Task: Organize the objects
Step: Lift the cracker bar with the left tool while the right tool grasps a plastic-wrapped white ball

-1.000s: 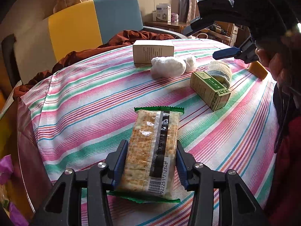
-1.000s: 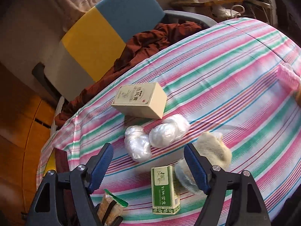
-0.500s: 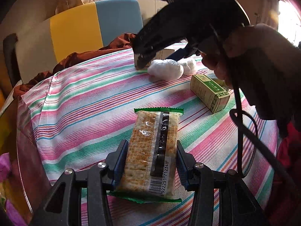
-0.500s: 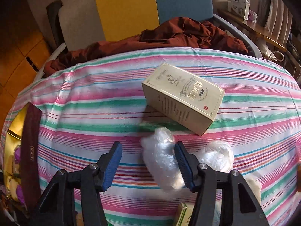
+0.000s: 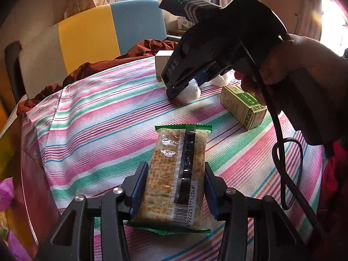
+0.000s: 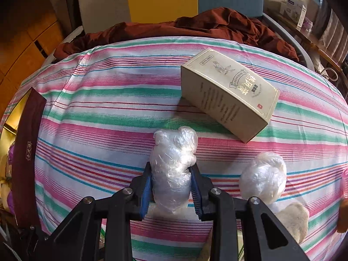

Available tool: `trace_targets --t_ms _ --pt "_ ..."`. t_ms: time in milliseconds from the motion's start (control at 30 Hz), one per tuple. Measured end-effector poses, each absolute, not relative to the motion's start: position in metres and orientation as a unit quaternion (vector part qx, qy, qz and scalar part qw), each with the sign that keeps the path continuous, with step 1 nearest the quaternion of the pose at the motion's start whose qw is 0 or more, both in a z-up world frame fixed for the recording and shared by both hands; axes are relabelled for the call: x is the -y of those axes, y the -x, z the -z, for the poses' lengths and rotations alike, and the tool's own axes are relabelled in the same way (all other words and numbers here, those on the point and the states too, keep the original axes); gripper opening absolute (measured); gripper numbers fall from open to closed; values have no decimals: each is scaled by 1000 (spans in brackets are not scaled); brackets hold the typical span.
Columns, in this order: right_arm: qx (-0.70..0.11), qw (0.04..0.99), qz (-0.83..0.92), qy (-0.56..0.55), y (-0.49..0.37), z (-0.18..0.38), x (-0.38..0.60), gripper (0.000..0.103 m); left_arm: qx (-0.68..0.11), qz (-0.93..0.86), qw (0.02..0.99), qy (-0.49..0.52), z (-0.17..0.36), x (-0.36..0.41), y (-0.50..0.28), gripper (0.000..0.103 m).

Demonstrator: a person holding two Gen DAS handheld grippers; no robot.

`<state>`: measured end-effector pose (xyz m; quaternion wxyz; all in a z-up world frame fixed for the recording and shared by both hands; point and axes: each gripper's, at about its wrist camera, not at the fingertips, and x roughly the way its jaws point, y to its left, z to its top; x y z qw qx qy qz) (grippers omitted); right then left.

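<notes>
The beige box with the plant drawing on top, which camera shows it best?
The right wrist view. There the beige box lies in full sight on the striped tablecloth, its printed top and one side both showing, beyond the right claw. In the left wrist view only a pale corner of it shows, behind the right claw's body.

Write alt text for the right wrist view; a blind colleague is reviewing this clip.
The right gripper is shut on a crumpled plastic-wrap bundle on a striped tablecloth. A second bundle lies to its right, a beige box beyond, and a dark red cloth at the far edge.
</notes>
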<state>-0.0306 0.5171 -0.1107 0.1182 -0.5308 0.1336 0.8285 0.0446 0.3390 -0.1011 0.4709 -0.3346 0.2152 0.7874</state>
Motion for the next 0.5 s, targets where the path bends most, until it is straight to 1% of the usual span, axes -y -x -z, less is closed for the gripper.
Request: trace_targets --t_ms 333,500 --pt "-127 117 -830 530 30 111 -512 31 -218 -790 464 336 99 -335 -48 45" --pt "-113 108 -832 532 33 110 -506 31 -213 -786 453 362 94 -331 -45 45"
